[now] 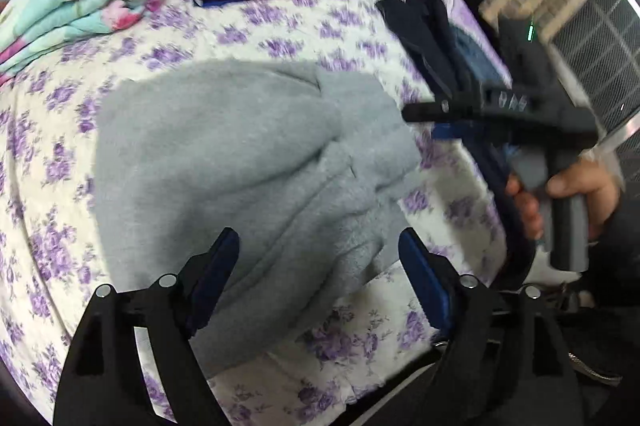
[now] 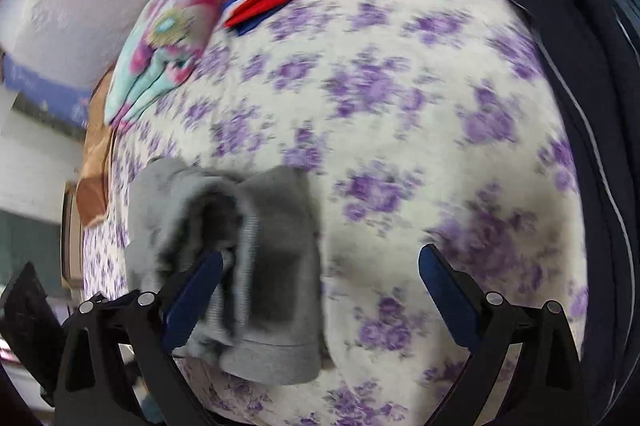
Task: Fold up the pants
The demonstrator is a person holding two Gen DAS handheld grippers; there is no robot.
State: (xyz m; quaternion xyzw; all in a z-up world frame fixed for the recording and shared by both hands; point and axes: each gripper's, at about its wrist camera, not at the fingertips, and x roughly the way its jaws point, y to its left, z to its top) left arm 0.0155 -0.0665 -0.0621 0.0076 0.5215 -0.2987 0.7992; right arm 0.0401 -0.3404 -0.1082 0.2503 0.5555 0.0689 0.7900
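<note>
The grey pants lie in a loose, creased bundle on the bed, toward its near edge. The left gripper hangs over them with fingers wide apart, nothing between them. The right gripper also stands open — the pants' edge lies just by its left finger, not pinched. Risk, as I judge it: closing here would catch several layers at once, dragging the bundle crooked. The dark clothes at the bed's right edge could snag — both views are blurred.
</note>
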